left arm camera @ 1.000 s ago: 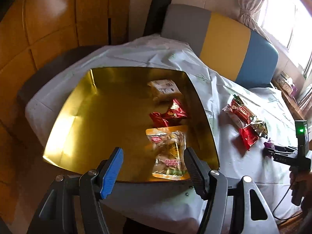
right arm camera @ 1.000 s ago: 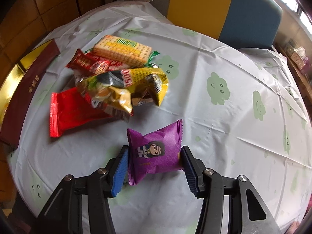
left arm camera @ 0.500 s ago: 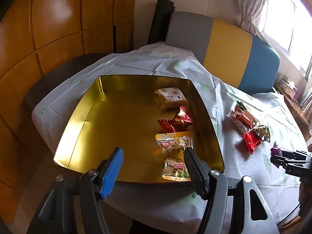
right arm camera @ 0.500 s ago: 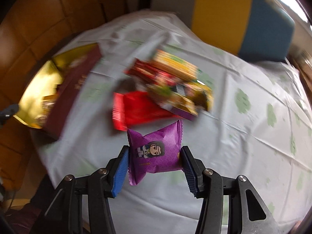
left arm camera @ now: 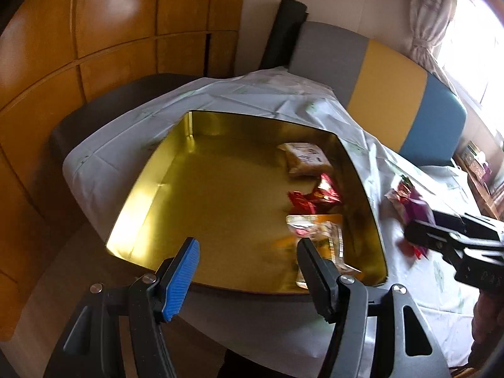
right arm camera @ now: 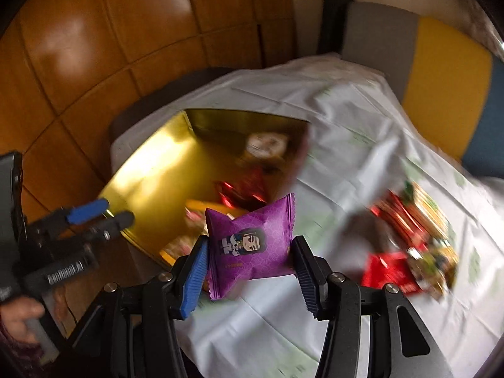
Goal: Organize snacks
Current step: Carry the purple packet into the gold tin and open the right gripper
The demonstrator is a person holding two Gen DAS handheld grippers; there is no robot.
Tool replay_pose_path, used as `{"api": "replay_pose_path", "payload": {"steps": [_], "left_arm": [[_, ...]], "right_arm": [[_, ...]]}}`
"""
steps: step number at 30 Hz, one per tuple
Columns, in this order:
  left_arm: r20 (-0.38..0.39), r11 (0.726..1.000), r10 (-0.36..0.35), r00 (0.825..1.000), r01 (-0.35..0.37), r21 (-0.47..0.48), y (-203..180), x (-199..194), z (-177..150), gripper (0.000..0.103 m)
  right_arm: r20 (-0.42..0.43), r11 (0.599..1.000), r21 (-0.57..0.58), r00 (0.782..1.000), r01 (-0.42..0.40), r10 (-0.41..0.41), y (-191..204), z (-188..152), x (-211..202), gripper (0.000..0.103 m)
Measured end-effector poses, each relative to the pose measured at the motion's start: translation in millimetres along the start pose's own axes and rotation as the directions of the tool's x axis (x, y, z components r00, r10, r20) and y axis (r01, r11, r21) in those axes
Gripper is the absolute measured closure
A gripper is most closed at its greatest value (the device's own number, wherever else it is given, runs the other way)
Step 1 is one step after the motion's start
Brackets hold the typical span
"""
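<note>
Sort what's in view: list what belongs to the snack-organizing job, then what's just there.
Belongs to the job:
- purple snack packet, clamped in the right gripper
- gold tin holding three packets
- loose snack pile on the tablecloth
- left gripper, open and empty

Just there:
- colour-block chair
- wooden wall panels
- curtain

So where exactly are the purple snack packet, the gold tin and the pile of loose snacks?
purple snack packet (right arm camera: pixel 252 239): right wrist view, on the cartoon figure printed on its front.
gold tin (left arm camera: pixel 220 195): left wrist view, on the bare floor inside it.
pile of loose snacks (right arm camera: pixel 412 236): right wrist view, on the blurred wrappers in its middle.
</note>
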State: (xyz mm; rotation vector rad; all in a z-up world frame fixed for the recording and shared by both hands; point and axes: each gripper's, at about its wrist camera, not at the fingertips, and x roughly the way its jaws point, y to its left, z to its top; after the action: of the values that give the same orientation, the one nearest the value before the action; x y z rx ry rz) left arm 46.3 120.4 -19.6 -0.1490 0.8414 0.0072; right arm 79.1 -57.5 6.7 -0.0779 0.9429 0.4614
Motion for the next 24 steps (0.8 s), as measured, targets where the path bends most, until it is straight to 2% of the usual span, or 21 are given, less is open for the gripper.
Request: {"api": "replay_pose_path", "payload": {"steps": [2, 10, 17, 24], "left_arm": [[0.004, 1.000, 0.006, 1.000, -0.006, -0.007, 5.1, -1.0, -0.6, 0.038], [-0.019, 1.000, 0.012, 1.000, -0.013, -0.023, 16.4, 5.1, -5.5, 0.038], [-0.022, 1.000, 0.005, 1.000, -0.006, -0.019, 14.3, 6.6, -6.7, 0.038], [-0.021, 1.000, 0.003, 1.000, -0.003, 0.005, 7.7, 2.9, -7.7, 0.038]], "right_arm": [[-0.008, 1.000, -0.011, 1.000, -0.009, 0.009, 8.0, 8.9, 15.6, 0.049], [-0.075, 0.997, -0.037, 0.995, 0.065, -0.068, 13.7, 14.9, 67.0, 0.043], [-0.037, 0.994, -0.056, 0.995, 0.091, -0.093, 19.6, 7.8, 53.9, 0.042], [0.020, 0.992, -0.038, 0.993, 0.121, -0.120, 13.5, -4.7, 27.3, 0.034]]}}
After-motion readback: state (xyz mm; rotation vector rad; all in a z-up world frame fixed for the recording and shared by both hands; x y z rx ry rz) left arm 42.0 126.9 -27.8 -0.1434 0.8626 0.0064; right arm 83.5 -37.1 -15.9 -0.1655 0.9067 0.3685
